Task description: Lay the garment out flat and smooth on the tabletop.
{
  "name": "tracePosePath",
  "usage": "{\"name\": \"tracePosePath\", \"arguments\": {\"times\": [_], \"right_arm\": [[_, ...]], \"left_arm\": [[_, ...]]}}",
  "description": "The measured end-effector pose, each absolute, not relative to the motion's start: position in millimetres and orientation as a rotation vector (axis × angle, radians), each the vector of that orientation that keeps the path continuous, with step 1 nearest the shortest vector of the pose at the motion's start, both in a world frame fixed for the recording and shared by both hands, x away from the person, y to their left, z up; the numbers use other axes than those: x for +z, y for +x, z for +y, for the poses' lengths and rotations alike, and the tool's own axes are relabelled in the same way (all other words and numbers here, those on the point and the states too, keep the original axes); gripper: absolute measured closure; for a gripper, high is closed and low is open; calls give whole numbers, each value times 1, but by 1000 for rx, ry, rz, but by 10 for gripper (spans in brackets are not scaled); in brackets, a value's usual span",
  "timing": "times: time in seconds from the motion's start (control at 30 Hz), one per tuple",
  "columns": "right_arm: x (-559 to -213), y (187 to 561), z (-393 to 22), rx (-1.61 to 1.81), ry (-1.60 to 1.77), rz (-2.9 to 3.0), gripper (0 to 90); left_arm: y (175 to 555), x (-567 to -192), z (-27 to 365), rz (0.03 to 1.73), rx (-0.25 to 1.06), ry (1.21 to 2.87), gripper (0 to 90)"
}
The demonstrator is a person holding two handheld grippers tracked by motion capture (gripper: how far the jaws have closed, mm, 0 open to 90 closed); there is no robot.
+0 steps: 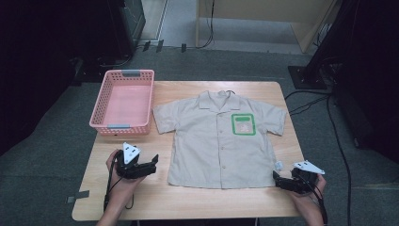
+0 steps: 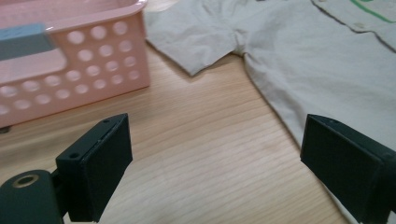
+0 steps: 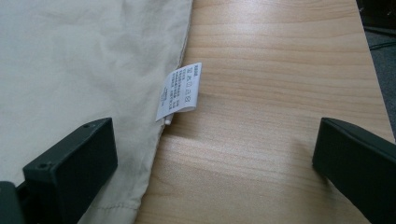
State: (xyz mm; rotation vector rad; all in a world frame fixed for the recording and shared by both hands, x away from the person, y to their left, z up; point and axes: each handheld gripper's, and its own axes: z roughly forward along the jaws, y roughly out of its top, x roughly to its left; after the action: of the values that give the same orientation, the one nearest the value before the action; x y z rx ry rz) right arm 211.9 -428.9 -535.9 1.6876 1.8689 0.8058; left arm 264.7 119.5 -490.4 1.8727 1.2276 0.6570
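I am looking down from the high view at a tan shirt (image 1: 220,141) lying flat in the middle of the desk (image 1: 141,197), front side up, sleeves spread out. It is showing a collar, a row of buttons and a green patch (image 1: 243,124) on the chest. A pink basket (image 1: 124,101) is sitting at about 10 o'clock from the shirt, just beside one sleeve.

My left tongs (image 1: 153,165) are resting at the shirt's 8 o'clock, a little apart from the hem. My right tongs (image 1: 276,179) are sitting at its 4 o'clock, right at the bottom corner.

The right gripper view is showing me something the high view is making tiny: a white care tag (image 3: 179,91) sticking out from the side seam onto the bare wood. The left gripper view is showing the basket's round holes (image 2: 100,58) and the wrinkled sleeve (image 2: 196,37) up close.

Both tongs are standing wide apart, holding nothing. One jaw of the right tongs is hanging over the cloth edge.
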Motion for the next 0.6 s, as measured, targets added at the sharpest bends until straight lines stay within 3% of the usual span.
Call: {"name": "tracePosePath", "arguments": {"times": [0.6], "right_arm": [[-536,212,-429,801,1694,1862,0]], "left_arm": [[236,-507,165,1314,687,1852,95]]}}
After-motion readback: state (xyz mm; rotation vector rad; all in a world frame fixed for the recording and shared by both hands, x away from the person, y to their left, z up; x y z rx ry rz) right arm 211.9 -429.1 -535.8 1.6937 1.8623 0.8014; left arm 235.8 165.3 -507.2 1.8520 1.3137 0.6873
